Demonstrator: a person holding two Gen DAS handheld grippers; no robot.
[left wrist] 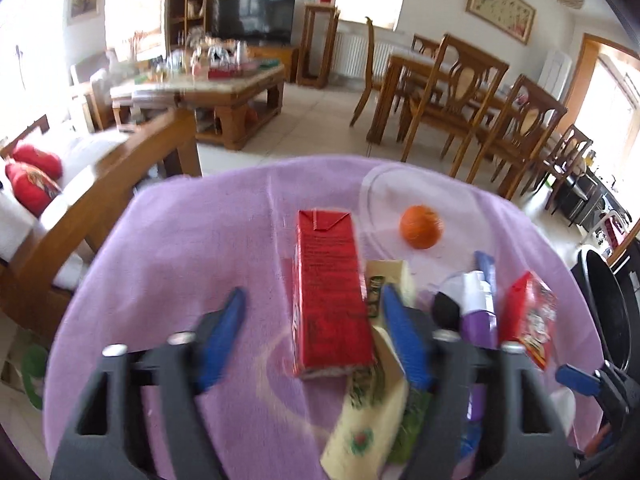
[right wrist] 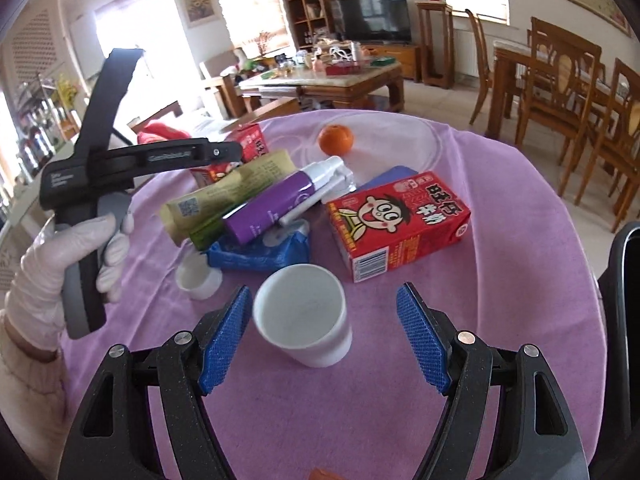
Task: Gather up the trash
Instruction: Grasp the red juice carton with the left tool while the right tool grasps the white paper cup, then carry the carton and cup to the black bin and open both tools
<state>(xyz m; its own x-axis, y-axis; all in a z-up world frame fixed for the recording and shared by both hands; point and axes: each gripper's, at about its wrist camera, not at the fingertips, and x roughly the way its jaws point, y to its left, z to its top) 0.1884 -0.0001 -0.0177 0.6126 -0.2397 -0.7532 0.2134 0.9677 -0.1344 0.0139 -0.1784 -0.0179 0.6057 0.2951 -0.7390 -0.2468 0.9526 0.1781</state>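
Observation:
Trash lies on a round table with a purple cloth (right wrist: pixel 500 280). In the left wrist view my left gripper (left wrist: pixel 313 293) is open around a red drink carton (left wrist: pixel 332 300); its right finger (left wrist: pixel 404 340) is close beside the carton and the left finger stands apart. My right gripper (right wrist: pixel 324 288) is open around an upright white paper cup (right wrist: pixel 300 320), with no pad pressing on it. A second red carton (right wrist: pixel 396 224), a purple spray bottle (right wrist: pixel 276 208), a yellow-green tube (right wrist: pixel 232 196), a blue wrapper (right wrist: pixel 260 252) and a white lid (right wrist: pixel 198 276) lie beyond the cup.
An orange (right wrist: pixel 336 139) sits on a clear plate (right wrist: pixel 416 136) at the table's far side. A black bin (right wrist: pixel 624 300) stands at the right edge. A gloved hand (right wrist: pixel 68 264) holds the left gripper's handle. Wooden chairs (right wrist: pixel 560 92) and a coffee table (right wrist: pixel 340 80) stand beyond.

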